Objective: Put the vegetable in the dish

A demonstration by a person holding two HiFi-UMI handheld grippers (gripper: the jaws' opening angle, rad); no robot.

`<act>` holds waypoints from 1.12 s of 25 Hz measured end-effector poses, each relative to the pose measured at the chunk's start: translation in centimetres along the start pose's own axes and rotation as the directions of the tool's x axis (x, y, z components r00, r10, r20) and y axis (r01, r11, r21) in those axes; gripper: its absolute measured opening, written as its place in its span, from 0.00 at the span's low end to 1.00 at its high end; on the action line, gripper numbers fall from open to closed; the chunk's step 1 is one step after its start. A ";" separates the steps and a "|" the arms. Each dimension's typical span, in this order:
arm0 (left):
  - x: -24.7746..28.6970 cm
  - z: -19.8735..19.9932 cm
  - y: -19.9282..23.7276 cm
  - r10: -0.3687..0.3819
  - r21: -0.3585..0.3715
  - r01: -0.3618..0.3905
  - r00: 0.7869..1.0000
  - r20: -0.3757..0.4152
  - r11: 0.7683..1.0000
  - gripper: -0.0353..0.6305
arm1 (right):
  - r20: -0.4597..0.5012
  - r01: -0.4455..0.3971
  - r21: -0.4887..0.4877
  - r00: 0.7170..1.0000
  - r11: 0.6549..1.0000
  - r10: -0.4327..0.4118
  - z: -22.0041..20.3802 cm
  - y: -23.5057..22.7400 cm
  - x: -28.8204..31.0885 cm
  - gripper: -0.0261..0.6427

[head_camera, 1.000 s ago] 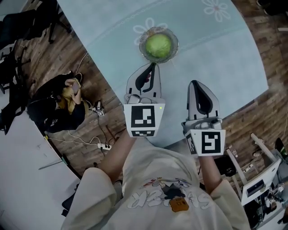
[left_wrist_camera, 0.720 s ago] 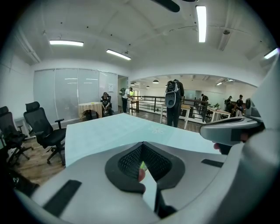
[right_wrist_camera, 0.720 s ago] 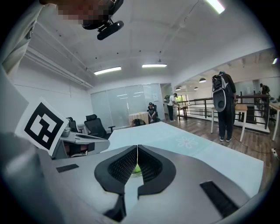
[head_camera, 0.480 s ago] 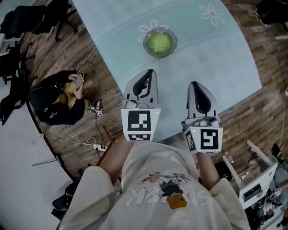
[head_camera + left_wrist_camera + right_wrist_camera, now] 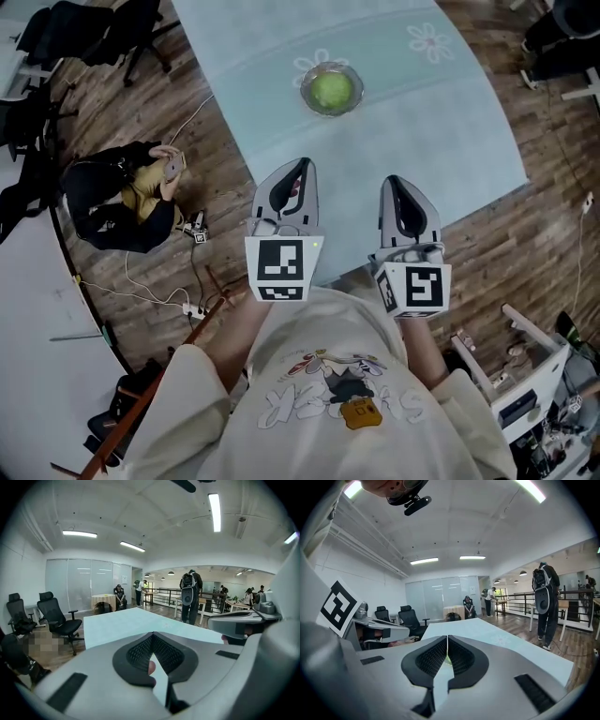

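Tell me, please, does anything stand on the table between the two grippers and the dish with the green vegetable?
Nothing visible does. Only bare table lies between the left gripper, the right gripper and the dish, which already holds the vegetable.

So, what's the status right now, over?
Left gripper shut, empty. Right gripper shut, empty. Green vegetable already in the dish, out on the table. Nothing in the way.
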State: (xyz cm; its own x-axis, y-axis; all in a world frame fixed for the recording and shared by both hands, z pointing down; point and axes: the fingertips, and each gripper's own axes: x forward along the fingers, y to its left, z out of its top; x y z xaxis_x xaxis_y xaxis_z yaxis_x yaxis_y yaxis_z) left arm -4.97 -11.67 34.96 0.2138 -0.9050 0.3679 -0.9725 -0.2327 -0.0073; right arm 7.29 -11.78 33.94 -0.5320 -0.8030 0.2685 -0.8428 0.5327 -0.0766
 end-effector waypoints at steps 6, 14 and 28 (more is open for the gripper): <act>-4.2 1.3 -0.4 0.023 -0.003 -0.023 0.999 0.032 1.000 0.06 | 0.022 -0.012 -0.013 1.000 1.000 0.012 1.2 1.6 -2.9 0.07; -9.4 2.4 -1.1 0.061 -0.007 -0.060 0.995 0.075 0.998 0.06 | 0.066 -0.058 -0.080 0.996 0.995 0.064 3.2 4.2 -6.3 0.07; -15.8 2.3 -4.7 0.018 -0.026 -0.015 0.994 0.103 1.000 0.06 | 0.085 -0.076 -0.087 0.993 0.993 0.084 3.5 6.7 -10.9 0.07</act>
State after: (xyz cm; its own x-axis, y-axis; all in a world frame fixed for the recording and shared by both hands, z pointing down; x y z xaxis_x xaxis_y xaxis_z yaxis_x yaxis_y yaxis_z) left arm -3.58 2.93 27.02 0.2049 -0.9410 0.2695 -0.9777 -0.2096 0.0115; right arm 7.11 -0.39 27.11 -0.6057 -0.7753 0.1789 -0.7894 0.6137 -0.0134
